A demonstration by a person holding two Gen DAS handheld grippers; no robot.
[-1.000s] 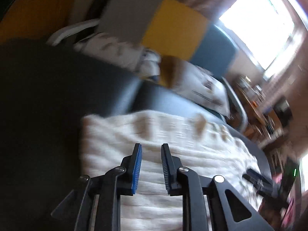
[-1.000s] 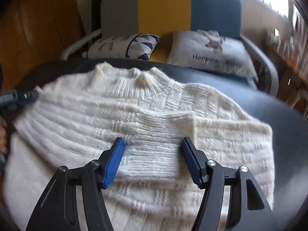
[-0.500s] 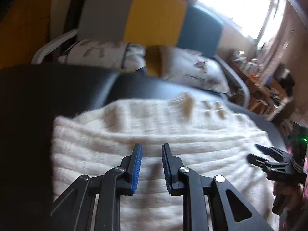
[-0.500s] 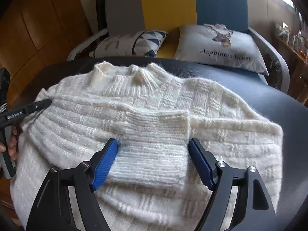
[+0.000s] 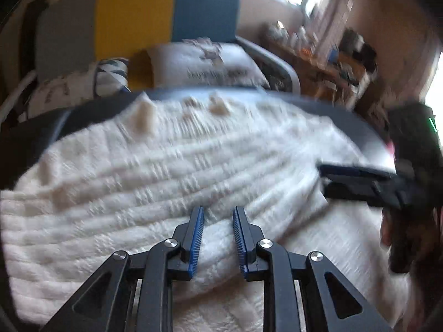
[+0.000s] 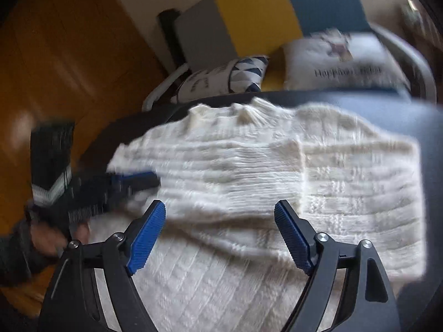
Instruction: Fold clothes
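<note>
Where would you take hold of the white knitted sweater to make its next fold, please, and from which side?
Probably at the white knitted sweater's free side edge on the picture's right, where it lies flat on the dark padded surface with its sleeve already folded across. Bring the right tool, jaws opening with only knit below, in low from that side and pinch the edge.

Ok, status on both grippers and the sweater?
Right gripper opening, empty. Left gripper narrow, empty. White sweater flat on dark table, sleeve folded across. Nothing obstructing.

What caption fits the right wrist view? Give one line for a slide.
Right gripper, jaws opening, above a white sweater with one sleeve folded across, left gripper at its edge.
</note>
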